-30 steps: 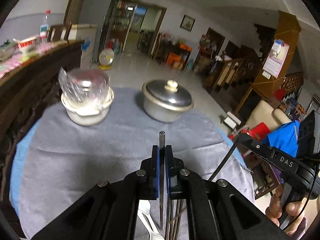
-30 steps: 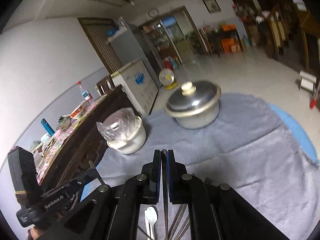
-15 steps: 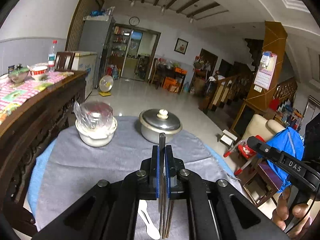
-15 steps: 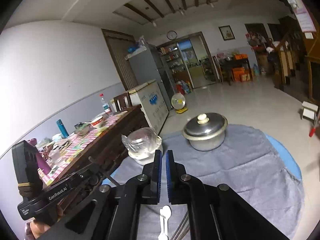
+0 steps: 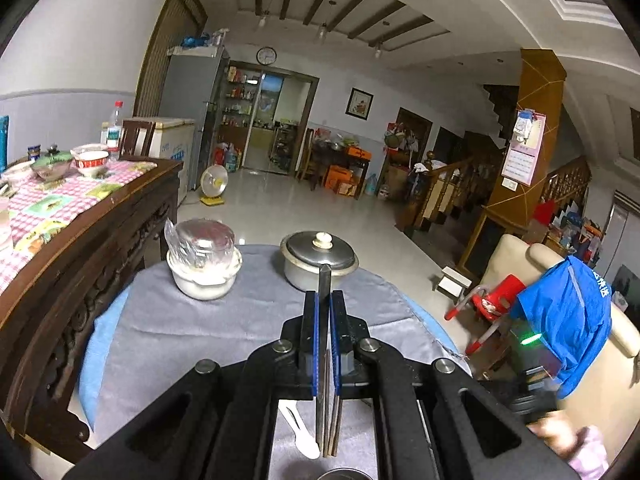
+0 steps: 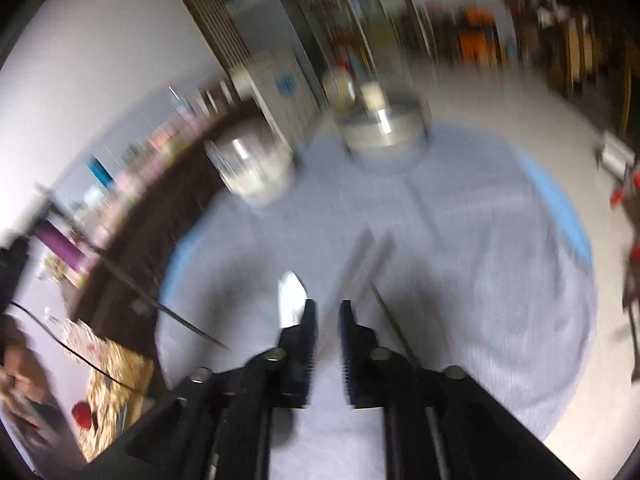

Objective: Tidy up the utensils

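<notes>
1. A large tiled living room stretches behind a round table (image 5: 120, 320) covered with a grey cloth (image 5: 192, 332) over a blue one; a dark carved wooden sideboard (image 5: 100, 248) with a pink checked cover runs along the left.
2. At the far side of the cloth stand a white bowl (image 5: 204, 276) wrapped in clear plastic and, to its right, a lidded metal pot (image 5: 318, 260) with a pale knob. They stand apart from each other.
3. The left gripper (image 5: 324, 344) is clamped tight on a thin dark chopstick (image 5: 324, 280), which sticks up past the fingertips, its end in front of the pot in the left wrist view.
4. Below that gripper, on the cloth, lie a white plastic spoon (image 5: 302, 434) and, just right of it, a few more chopsticks (image 5: 334, 432) side by side.
5. A metal rim shows at the very bottom edge of the left view; what it belongs to cannot be told.
6. The right wrist view is heavily blurred. The right gripper (image 6: 328, 320) points down at the cloth, and its jaws have just been opening; a gap shows between them with nothing held.
7. In that view the white spoon (image 6: 290, 300) lies just left of the left finger, and the loose chopsticks (image 6: 366, 264) lie just ahead and to the right of the fingertips.
8. A person's hand (image 5: 560, 440) shows blurred at the lower right of the left view, near a blue garment (image 5: 568, 316) draped on a cream chair.
</notes>
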`<act>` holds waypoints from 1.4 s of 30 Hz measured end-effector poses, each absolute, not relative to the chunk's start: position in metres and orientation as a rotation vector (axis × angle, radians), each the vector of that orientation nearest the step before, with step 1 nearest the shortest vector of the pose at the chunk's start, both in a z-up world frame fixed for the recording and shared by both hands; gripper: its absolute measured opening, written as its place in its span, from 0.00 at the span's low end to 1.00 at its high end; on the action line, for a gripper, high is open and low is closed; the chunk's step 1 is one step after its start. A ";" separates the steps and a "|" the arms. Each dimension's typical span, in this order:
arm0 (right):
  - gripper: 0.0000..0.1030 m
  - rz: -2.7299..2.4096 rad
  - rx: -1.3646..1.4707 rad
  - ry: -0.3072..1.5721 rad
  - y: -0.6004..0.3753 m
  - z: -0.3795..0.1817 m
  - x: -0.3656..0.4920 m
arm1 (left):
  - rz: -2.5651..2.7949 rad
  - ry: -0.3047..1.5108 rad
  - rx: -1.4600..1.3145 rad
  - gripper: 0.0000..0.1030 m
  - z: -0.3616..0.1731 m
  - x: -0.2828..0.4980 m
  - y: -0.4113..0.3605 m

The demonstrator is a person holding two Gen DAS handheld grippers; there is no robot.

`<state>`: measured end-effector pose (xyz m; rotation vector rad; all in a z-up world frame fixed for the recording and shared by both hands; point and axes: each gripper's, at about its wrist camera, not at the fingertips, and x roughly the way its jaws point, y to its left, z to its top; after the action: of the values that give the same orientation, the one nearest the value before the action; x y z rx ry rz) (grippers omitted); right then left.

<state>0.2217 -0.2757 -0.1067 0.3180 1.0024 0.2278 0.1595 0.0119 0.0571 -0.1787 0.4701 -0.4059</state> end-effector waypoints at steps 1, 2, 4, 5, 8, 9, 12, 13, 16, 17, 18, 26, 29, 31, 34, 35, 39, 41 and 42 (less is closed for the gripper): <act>0.27 0.206 0.316 1.050 -0.280 -0.127 0.231 | -0.409 0.481 -0.177 0.05 0.056 0.161 0.011; 0.27 0.203 0.317 1.076 -0.282 -0.139 0.238 | -0.411 0.487 -0.171 0.05 0.055 0.162 0.010; 0.27 0.215 0.302 1.138 -0.279 -0.165 0.255 | -0.414 0.482 -0.156 0.05 0.056 0.161 0.008; 0.27 0.230 0.281 1.176 -0.273 -0.178 0.265 | -0.414 0.482 -0.151 0.05 0.057 0.161 0.008; 0.29 0.246 0.248 1.223 -0.259 -0.192 0.285 | -0.415 0.489 -0.152 0.05 0.057 0.162 0.011; 0.30 0.240 0.215 1.235 -0.254 -0.195 0.290 | -0.417 0.494 -0.154 0.05 0.058 0.163 0.012; 0.49 0.220 0.138 1.271 -0.245 -0.208 0.309 | -0.417 0.497 -0.157 0.05 0.059 0.161 0.015; 0.50 0.218 0.131 1.270 -0.246 -0.210 0.309 | -0.418 0.496 -0.157 0.05 0.059 0.161 0.015; 0.49 0.199 0.120 1.309 -0.246 -0.222 0.320 | -0.423 0.496 -0.159 0.05 0.059 0.160 0.016; 0.48 0.195 0.123 1.306 -0.246 -0.224 0.322 | -0.427 0.499 -0.159 0.05 0.058 0.160 0.016; 0.36 0.201 0.107 1.292 -0.244 -0.223 0.322 | -0.432 0.502 -0.160 0.05 0.058 0.160 0.016; 0.06 0.154 0.059 1.290 -0.242 -0.225 0.322 | -0.458 0.519 -0.169 0.05 0.061 0.154 0.015; 0.06 0.148 0.098 1.237 -0.253 -0.217 0.315 | -0.461 0.515 -0.161 0.05 0.064 0.148 0.015; 0.06 0.163 0.144 1.192 -0.261 -0.204 0.302 | -0.469 0.513 -0.161 0.05 0.068 0.143 0.015; 0.06 0.171 0.168 1.094 -0.266 -0.178 0.279 | -0.485 0.506 -0.162 0.05 0.073 0.134 0.015; 0.06 0.174 0.175 1.070 -0.264 -0.171 0.276 | -0.490 0.502 -0.159 0.05 0.074 0.130 0.014; 0.06 0.184 0.201 0.909 -0.269 -0.131 0.236 | -0.506 0.490 -0.148 0.05 0.079 0.114 0.012; 0.06 0.180 0.200 0.843 -0.268 -0.112 0.221 | -0.513 0.483 -0.149 0.05 0.081 0.105 0.011; 0.06 0.178 0.203 0.796 -0.268 -0.101 0.209 | -0.515 0.481 -0.149 0.05 0.083 0.102 0.011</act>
<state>0.2089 -0.2677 -0.1007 0.2028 0.7963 0.1781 0.1021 0.0110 0.0826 -0.1491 0.4809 -0.5146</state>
